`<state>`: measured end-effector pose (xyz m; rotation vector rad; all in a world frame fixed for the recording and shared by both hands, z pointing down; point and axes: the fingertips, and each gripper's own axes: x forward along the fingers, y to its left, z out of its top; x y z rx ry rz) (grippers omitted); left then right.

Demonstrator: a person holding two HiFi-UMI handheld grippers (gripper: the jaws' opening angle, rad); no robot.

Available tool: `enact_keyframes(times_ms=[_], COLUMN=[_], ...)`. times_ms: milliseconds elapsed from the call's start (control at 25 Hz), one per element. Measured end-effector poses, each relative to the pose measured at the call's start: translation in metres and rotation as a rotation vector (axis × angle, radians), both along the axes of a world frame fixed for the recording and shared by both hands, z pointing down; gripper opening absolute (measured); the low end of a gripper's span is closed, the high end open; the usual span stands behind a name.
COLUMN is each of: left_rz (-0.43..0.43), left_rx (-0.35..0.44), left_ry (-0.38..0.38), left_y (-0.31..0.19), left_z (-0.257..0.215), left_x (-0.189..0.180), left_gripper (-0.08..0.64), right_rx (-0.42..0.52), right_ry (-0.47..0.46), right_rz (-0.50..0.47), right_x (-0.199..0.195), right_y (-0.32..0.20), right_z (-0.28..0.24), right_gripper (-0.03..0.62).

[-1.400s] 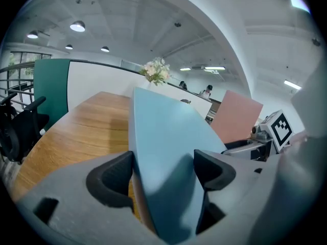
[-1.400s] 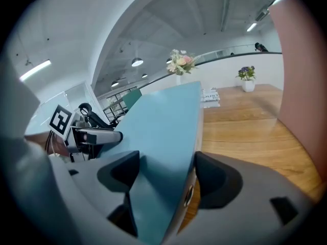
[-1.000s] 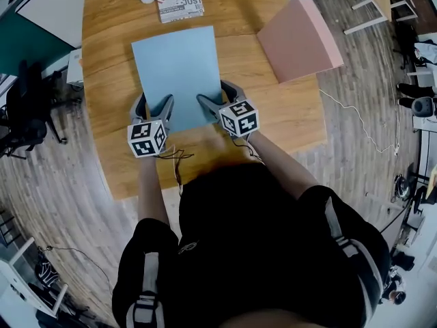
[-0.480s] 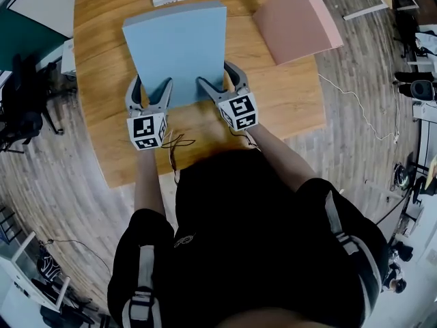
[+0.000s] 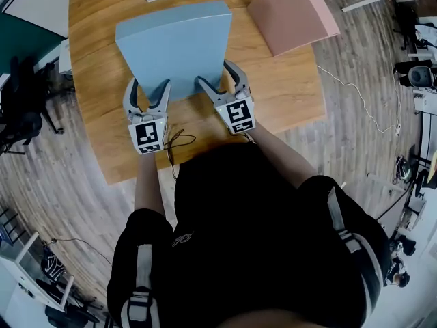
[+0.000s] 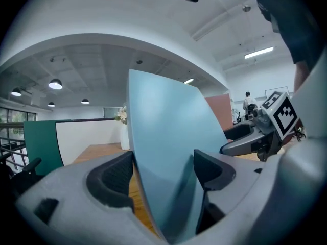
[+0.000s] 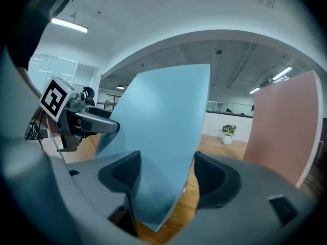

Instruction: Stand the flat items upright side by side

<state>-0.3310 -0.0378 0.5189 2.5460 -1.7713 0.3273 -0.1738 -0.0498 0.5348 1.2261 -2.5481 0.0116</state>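
The light-blue flat board, lying flat on the wooden surface a second ago, now tilts up over its middle with the far edge raised, so the stand-up looks under way. The left gripper and right gripper each clench its near edge, the right's jaws having just closed a little on it. The right gripper view shows the pink flat board at the far right corner already upright. The head view leaves that hard to judge.

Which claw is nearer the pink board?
Right. The right claw, its jaws just closing further around the blue board, grips that board's side nearest the pink board; the left claw grips the far side.
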Motion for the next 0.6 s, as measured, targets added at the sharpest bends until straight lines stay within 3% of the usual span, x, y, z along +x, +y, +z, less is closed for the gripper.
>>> enact_keyframes(times_ms=[280, 440, 600], left_rz=[0.026, 0.031, 0.049], left_rx=[0.014, 0.011, 0.017], left_ry=[-0.051, -0.077, -0.096], left_y=[0.015, 0.029, 0.043], left_z=[-0.002, -0.003, -0.005], left_x=[0.006, 0.008, 0.011], left_gripper=[0.368, 0.352, 0.327], right_rx=[-0.038, -0.086, -0.116], right_ry=[-0.026, -0.091, -0.109], right_rz=[0.013, 0.026, -0.045], right_x=[0.009, 0.016, 0.023], right_y=[0.01, 0.018, 0.032], right_z=[-0.003, -0.003, -0.007], right_gripper=[0.308, 0.295, 0.295])
